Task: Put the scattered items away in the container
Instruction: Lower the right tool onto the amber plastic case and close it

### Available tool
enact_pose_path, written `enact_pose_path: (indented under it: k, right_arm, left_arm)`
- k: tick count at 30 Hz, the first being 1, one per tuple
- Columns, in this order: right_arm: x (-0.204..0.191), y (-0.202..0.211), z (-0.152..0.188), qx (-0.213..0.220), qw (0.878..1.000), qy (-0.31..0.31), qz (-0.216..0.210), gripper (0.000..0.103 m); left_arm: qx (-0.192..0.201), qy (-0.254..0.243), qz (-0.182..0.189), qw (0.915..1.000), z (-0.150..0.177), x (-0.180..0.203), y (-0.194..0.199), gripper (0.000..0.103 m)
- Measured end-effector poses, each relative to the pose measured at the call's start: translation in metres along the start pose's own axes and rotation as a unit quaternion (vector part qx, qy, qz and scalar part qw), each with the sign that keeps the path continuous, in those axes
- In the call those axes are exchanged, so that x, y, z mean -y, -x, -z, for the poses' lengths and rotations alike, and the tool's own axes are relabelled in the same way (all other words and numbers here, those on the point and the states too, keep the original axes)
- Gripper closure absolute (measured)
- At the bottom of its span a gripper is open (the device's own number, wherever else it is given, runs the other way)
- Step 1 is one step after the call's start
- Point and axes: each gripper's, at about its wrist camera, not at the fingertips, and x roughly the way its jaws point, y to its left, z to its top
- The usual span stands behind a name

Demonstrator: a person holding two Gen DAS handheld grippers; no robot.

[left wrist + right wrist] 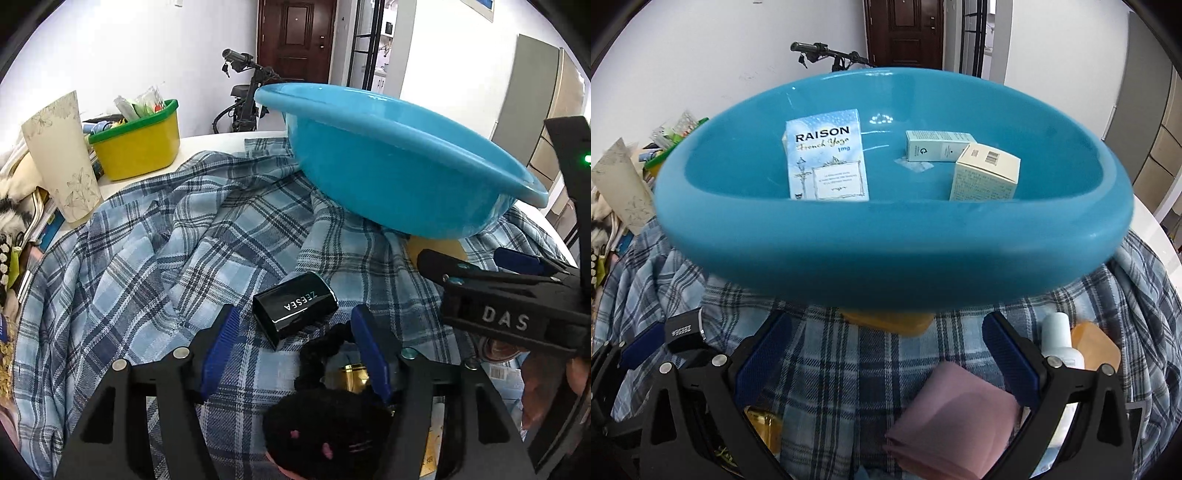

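While both of my tools hover low over the blue plaid cloth (155,258), my left gripper (295,332) stands with its jaws spread wide and holds nothing; the glossy black box (295,310) marked ZEESEA lies on the cloth just ahead of the blue pads, toward twelve o'clock and slightly left of the right pad, not touched by either. A black scrunchie (317,358) curls against the inner side of that right pad, and a gold-coloured item (352,374) peeks out beside it. My right gripper (886,354) is likewise wide open and empty, its fingers straddling bare cloth, with a folded pink cloth (956,417) lying between them toward five o'clock. The blue basin (886,251) fills the view at twelve o'clock, resting on the cloth. Inside it stand a pale blue RAISON carton (827,158) at eleven o'clock, a small mint box (938,146) at one o'clock, and a cream box (986,173) leaning just in front of the mint one. A white bottle (1058,339) lies just outside my right finger at three o'clock. From the left view, a yellow tub (138,146) with a green rim sits at ten o'clock, well apart from the basin.
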Motion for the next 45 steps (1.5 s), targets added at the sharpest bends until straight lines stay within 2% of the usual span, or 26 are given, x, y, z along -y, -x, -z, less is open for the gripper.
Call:
enact_pose_path:
  k: [10, 13, 15, 16, 17, 18, 45]
  right_arm:
    - [0.002, -0.012, -0.005, -0.009, 1.0, -0.007, 0.005, 0.001]
    - [0.002, -0.014, -0.005, -0.014, 1.0, -0.008, 0.003, 0.017]
    - [0.003, -0.017, -0.004, -0.025, 1.0, -0.008, -0.001, 0.031]
    - [0.003, -0.019, -0.003, -0.03, 1.0, -0.007, -0.005, 0.034]
    - [0.004, -0.02, -0.002, -0.035, 0.999, -0.007, -0.008, 0.041]
    - [0.004, -0.02, -0.001, -0.035, 0.999, -0.008, -0.01, 0.043]
    - [0.001, 0.036, 0.034, -0.005, 0.999, 0.01, -0.031, 0.044]
  left_arm:
    - [-0.008, -0.011, 0.001, 0.9999, 0.002, 0.005, -0.002, 0.037]
    - [-0.009, -0.011, 0.002, 0.9999, 0.002, 0.004, -0.001, 0.037]
    - [-0.009, -0.01, 0.003, 0.9999, 0.003, 0.005, -0.002, 0.037]
    - [-0.01, -0.01, 0.003, 0.9999, 0.003, 0.005, -0.002, 0.037]
    - [-0.011, -0.01, 0.003, 0.9999, 0.003, 0.005, -0.002, 0.037]
    - [-0.011, -0.011, 0.003, 0.9999, 0.003, 0.005, -0.002, 0.037]
    - [-0.008, -0.026, 0.007, 0.9996, 0.005, 0.012, 0.006, 0.037]
